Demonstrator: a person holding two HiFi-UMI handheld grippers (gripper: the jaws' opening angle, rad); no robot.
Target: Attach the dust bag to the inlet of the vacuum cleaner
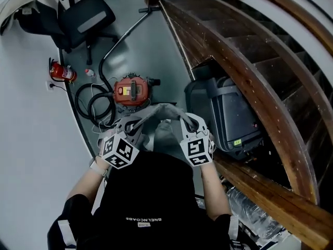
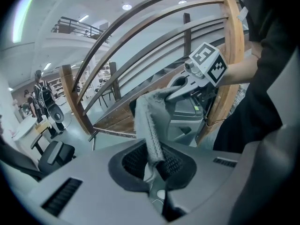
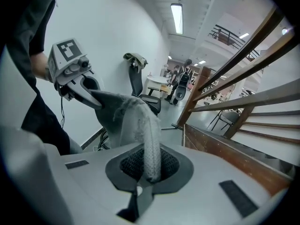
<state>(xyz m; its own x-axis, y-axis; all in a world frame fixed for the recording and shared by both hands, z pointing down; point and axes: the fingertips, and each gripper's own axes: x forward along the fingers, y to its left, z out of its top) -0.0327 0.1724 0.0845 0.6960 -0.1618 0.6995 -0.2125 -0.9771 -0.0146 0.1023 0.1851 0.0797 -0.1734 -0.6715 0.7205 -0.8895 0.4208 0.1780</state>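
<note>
left hand-held gripper (image 2: 152,159): clamped on dust bag (image 1: 165,110) edge | right hand-held gripper (image 3: 151,167): clamped on opposite edge | vacuum cleaner (image 1: 131,91): on floor (image 1: 151,51), apart

An open-plan office or lab hall: a curved wooden staircase (image 1: 244,51) rises over a smooth grey floor (image 1: 31,139), with a black office chair (image 1: 83,17), a red fire extinguisher (image 1: 62,73) by the wall, an upper gallery railing (image 2: 77,27) and a ceiling strip light (image 3: 176,17).

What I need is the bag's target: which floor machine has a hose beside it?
The red vacuum cleaner, with the black hose coiled beside it; the dark grey machine by the stairs shows none.
</note>
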